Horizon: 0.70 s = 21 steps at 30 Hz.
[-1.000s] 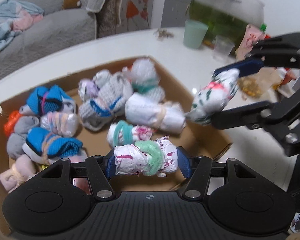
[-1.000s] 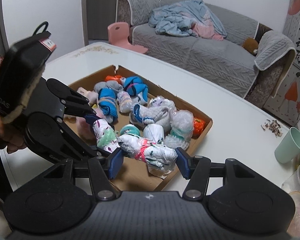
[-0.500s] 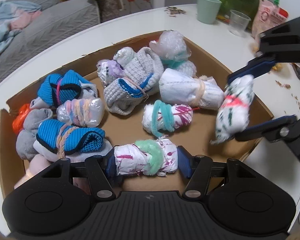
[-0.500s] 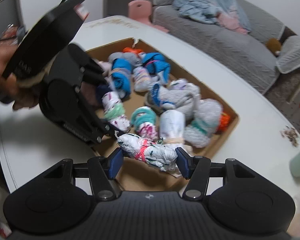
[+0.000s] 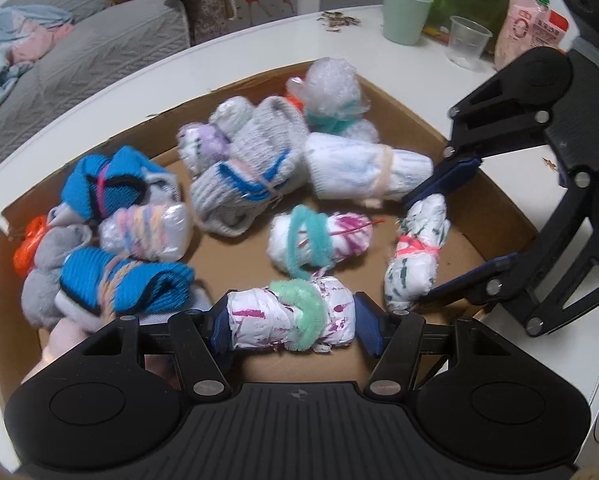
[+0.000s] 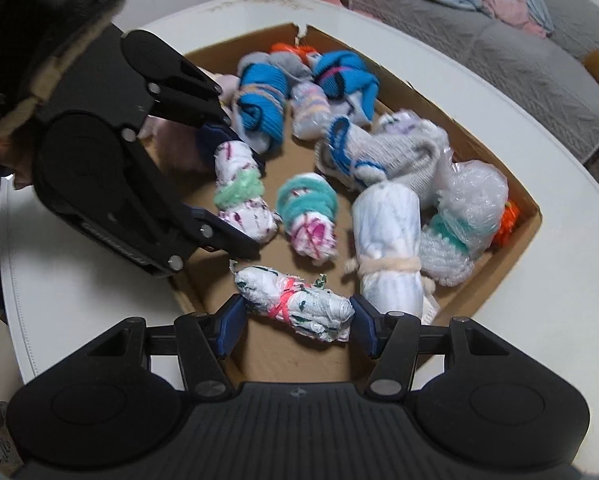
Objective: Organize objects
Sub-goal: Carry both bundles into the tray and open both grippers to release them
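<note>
Two white bundles are held over a shallow cardboard box [image 5: 415,120] that stands on a white counter [image 5: 227,56]. The left tongs [image 5: 291,322] are clenched on a white bundle with magenta marks [image 5: 283,320], which is wrapped with a pale green fuzzy tie and is gripped at both ends by the blue pads; it is seen just above the near part of the box. The right tongs [image 6: 293,316] are clenched on a white bundle with dark green marks [image 6: 299,304], which is bound with a pink band and is likewise pressed at both ends; it is seen over the near corner of the box. In the left wrist view the right tongs [image 5: 439,236] are seen at the right side of the box, with their bundle [image 5: 415,252] standing nearly upright between the pads. In the right wrist view the left tongs [image 6: 229,192] are seen at the left of the box, with their bundle [image 6: 241,196] held lengthwise. Inside the box other bundles are lying: a white one with a teal fuzzy tie [image 5: 319,242] near the middle, a long white roll with a cream tie [image 5: 363,168], a grey knit sock with blue trim [image 5: 247,172], a bubble-wrap bundle [image 5: 331,92] at the far side, and blue knit bundles [image 5: 123,284] at the left. A mint cup [image 5: 405,14] and a clear plastic cup [image 5: 467,46] are standing on the counter beyond the box, well apart from it. A grey sofa [image 5: 79,40] is seen behind the counter.
</note>
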Available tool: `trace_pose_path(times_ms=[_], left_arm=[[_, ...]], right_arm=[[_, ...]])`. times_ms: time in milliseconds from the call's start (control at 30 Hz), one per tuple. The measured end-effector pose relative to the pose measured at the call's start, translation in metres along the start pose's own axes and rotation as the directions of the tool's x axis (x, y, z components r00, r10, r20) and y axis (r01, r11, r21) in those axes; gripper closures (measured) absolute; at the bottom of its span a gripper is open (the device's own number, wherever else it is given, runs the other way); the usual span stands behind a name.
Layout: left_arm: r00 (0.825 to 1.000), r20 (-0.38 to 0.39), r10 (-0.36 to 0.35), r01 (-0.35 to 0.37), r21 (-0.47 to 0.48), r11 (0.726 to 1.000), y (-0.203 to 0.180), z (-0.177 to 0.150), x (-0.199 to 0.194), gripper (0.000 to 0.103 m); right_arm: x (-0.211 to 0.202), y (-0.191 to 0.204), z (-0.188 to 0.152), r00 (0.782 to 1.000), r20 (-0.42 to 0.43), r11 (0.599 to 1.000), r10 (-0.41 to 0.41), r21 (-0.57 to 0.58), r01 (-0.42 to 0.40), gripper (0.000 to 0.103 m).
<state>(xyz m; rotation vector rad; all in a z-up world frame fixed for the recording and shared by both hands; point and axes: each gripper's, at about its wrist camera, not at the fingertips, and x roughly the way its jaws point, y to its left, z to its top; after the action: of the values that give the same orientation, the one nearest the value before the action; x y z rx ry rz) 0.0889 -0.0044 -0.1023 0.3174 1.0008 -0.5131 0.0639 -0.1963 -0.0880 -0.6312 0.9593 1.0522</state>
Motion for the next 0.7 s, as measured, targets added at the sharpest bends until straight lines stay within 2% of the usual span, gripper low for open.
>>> trace_pose_path(times_ms=[133, 200, 233, 267, 433, 500, 700], left_arm=[[1.000, -0.002, -0.012, 0.012, 0.026, 1.000, -0.003, 0.003, 0.002, 0.034], [1.000, -0.015, -0.026, 0.027, 0.040, 0.999, -0.001, 0.002, 0.003, 0.022], [1.000, -0.025, -0.017, 0.018, 0.045, 0.999, 0.000, 0.002, 0.004, 0.019], [0.999, -0.029, -0.022, 0.023, 0.039, 0.999, 0.002, 0.002, 0.004, 0.019], [1.000, -0.024, -0.006, 0.007, 0.026, 1.000, 0.003, 0.002, -0.001, 0.020], [0.999, -0.034, 0.004, -0.004, 0.013, 1.000, 0.000, 0.003, -0.003, 0.017], [0.999, -0.033, 0.032, -0.033, -0.013, 0.999, -0.006, 0.003, -0.008, 0.014]], right_arm=[[0.000, -0.005, 0.000, 1.000, -0.008, 1.000, 0.016, 0.010, -0.016, 0.050], [-0.001, -0.007, -0.001, 1.000, -0.002, 1.000, 0.018, 0.017, -0.018, 0.047], [-0.002, -0.008, -0.001, 1.000, -0.005, 1.000, 0.021, 0.015, -0.021, 0.047], [-0.002, -0.007, -0.001, 1.000, -0.005, 1.000, 0.022, 0.008, -0.022, 0.043], [-0.004, -0.007, 0.003, 0.999, -0.025, 1.000, 0.024, 0.019, -0.023, 0.039], [-0.005, -0.008, 0.007, 0.999, -0.033, 0.999, 0.027, 0.039, -0.025, 0.026], [-0.006, -0.006, 0.013, 0.998, -0.059, 0.997, -0.006, 0.072, 0.011, 0.023]])
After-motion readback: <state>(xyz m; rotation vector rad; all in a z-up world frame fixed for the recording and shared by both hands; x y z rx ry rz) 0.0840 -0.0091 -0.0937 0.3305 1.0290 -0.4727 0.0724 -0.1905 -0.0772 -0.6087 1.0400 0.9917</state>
